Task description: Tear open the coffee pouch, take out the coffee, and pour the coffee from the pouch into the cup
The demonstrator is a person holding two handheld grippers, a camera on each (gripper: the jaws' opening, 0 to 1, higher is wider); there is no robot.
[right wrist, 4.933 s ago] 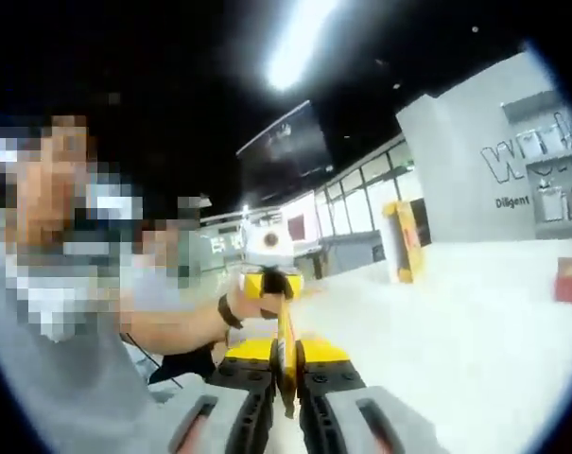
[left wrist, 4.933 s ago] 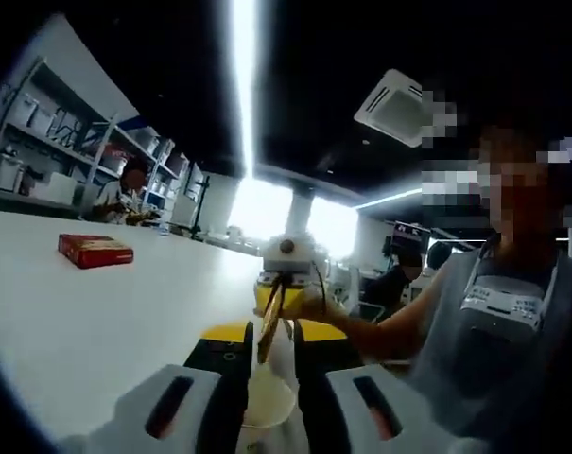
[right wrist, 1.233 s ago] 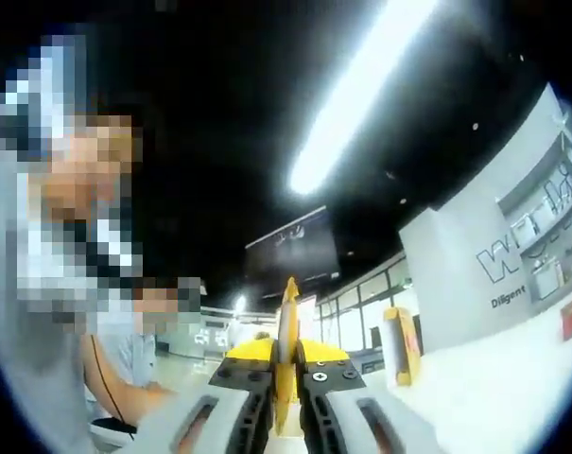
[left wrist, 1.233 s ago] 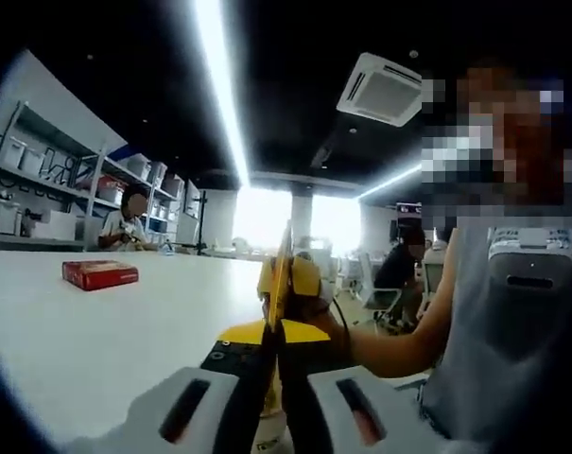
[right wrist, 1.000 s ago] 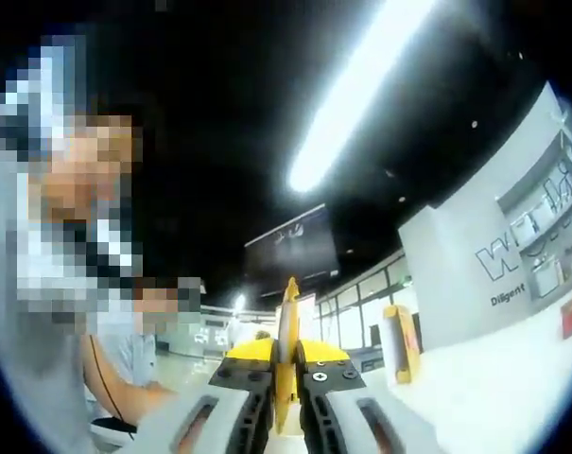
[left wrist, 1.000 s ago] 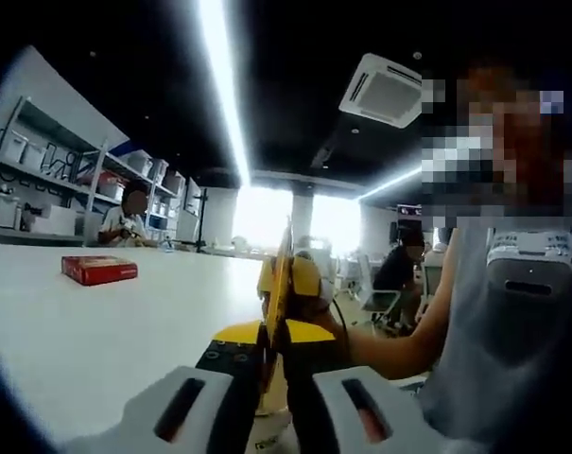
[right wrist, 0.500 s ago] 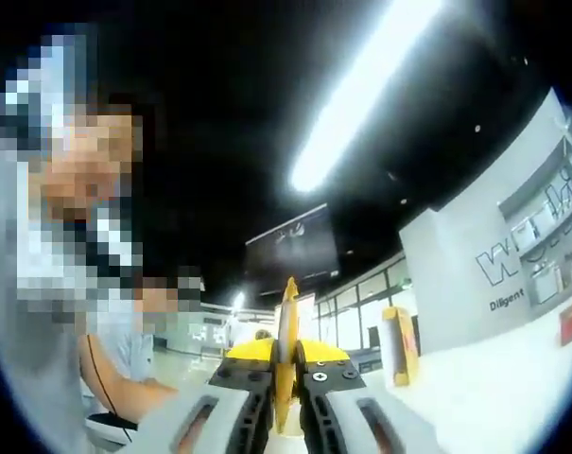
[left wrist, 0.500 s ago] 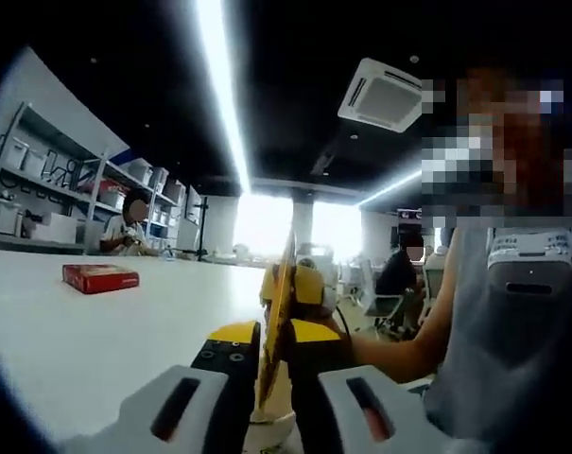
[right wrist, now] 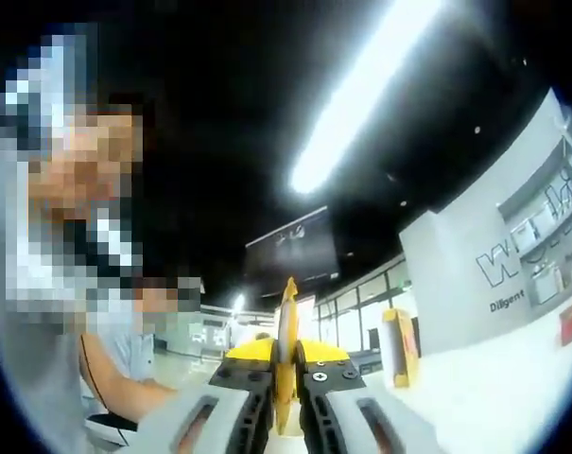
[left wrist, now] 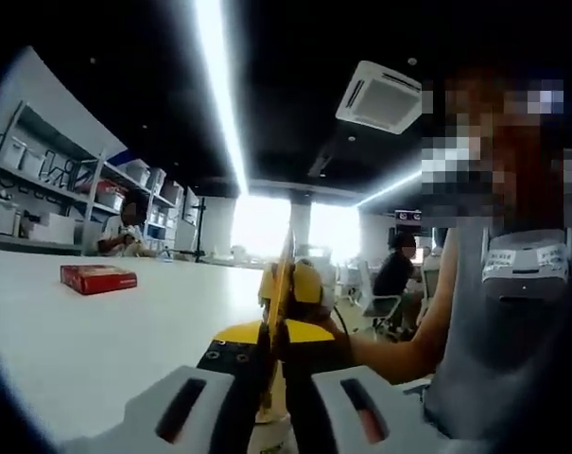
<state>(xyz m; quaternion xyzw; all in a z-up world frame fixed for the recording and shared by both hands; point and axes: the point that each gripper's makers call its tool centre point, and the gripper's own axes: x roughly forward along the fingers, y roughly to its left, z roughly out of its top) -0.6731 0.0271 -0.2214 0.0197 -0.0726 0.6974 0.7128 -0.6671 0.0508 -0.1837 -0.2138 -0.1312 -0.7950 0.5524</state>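
My left gripper [left wrist: 271, 355] and right gripper [right wrist: 286, 364] both clench the yellow pouch [left wrist: 278, 293] edge-on above the cup [left wrist: 269, 427] on the table [left wrist: 96, 331].

A yellow coffee pouch [left wrist: 278, 303] stood between black-and-yellow jaws with grey housings, a flat red box [left wrist: 97, 278] lay at mid-left on the white table [left wrist: 96, 340], and the person's top [left wrist: 498, 350] was grey.

The white wall [right wrist: 494, 255] bears large cut-off letters "W…" and, below, "Diligent".
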